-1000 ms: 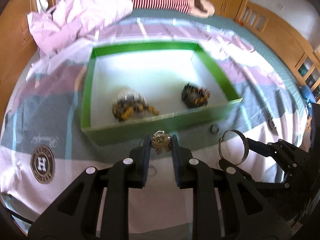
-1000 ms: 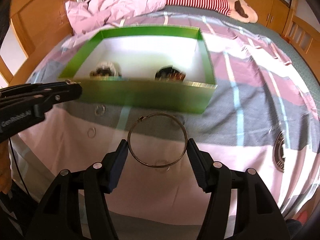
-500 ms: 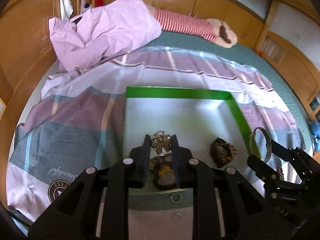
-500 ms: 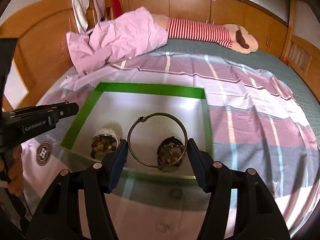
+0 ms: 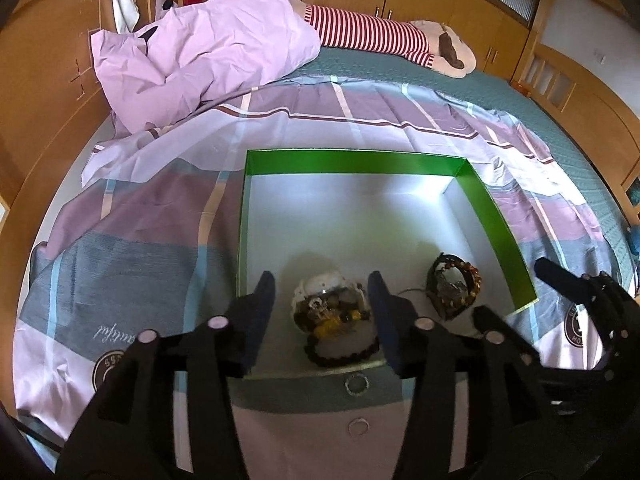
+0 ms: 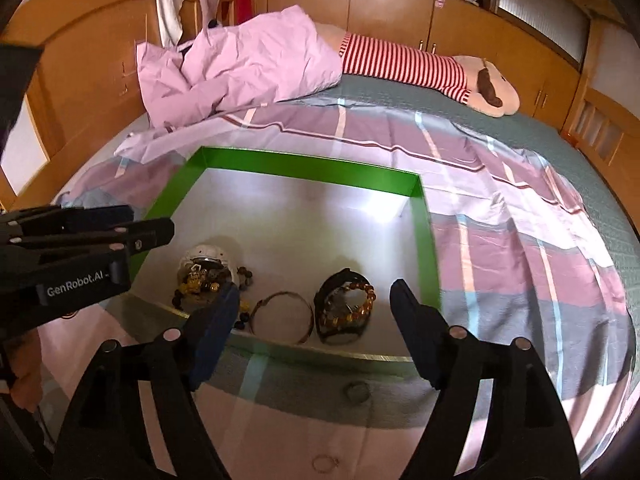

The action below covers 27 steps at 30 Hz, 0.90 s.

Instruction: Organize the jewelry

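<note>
A green box (image 5: 496,216) with a white floor lies on the bed; it also shows in the right wrist view (image 6: 430,248). Inside, a pile of beaded jewelry with a white piece (image 5: 330,308) (image 6: 204,272) lies left, and a dark bracelet cluster (image 5: 454,286) (image 6: 346,306) lies right. A thin metal bangle (image 6: 282,318) lies between them. My left gripper (image 5: 322,318) is open and empty above the left pile. My right gripper (image 6: 314,316) is open and empty above the bangle and dark cluster.
Two small rings (image 5: 356,384) (image 5: 359,426) lie on the bedsheet in front of the box, also in the right wrist view (image 6: 357,392) (image 6: 326,462). A lilac duvet (image 5: 200,48) and a striped plush toy (image 5: 380,36) lie at the far end.
Both grippers opened. The gold ornament left the left gripper and the metal bangle left the right gripper; the bangle now lies in the box.
</note>
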Available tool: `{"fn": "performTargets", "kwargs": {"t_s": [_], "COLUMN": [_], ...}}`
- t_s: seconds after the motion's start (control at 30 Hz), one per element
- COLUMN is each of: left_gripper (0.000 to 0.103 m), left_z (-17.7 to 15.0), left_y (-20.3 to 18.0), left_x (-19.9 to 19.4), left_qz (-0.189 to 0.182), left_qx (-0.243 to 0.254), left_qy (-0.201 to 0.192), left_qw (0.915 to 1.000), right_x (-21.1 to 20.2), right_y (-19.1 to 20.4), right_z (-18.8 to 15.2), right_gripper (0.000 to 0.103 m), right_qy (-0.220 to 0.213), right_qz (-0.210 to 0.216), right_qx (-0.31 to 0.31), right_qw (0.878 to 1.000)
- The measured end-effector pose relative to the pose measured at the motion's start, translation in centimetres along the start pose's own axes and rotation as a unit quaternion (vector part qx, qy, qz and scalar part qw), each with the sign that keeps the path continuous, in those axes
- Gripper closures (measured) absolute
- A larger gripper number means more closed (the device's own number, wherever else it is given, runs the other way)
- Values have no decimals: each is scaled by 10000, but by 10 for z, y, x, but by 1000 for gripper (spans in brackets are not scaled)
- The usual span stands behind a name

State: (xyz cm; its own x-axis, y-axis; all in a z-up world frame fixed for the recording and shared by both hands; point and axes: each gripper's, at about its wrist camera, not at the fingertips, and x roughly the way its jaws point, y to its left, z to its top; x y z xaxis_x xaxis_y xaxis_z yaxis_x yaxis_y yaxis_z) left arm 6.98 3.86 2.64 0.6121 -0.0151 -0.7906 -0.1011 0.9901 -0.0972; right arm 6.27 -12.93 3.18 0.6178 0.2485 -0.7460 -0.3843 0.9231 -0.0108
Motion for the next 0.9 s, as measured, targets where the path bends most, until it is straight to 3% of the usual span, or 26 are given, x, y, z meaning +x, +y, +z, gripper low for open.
{"fn": "performTargets", "kwargs": {"t_s": [0.17,0.4,0.83,0.9], "left_gripper": [50,45,34,33], "left_z": [-25,-52,-78,-79], "left_y": [-3,-23,-29,-26], "left_x": [-17,-27,12,18], "left_qz": [-159,-531,-157,-80], "left_qx": [55,518,593,535], "left_qy": [168,336,1170,1293], "left_qw": [9997,9967,9912,9901], "right_x": [-24,-9,39,45], "right_y": [-16,-29,-14,-10], "right_z": [-28,-76,-91,-95], "right_gripper": [27,27,27,36], "right_qy": [38,696,1204,1244], "right_qz": [240,244,-83,-143], "right_qx": [312,604,454,393], "right_qw": [9992,9954,9917,9914]}}
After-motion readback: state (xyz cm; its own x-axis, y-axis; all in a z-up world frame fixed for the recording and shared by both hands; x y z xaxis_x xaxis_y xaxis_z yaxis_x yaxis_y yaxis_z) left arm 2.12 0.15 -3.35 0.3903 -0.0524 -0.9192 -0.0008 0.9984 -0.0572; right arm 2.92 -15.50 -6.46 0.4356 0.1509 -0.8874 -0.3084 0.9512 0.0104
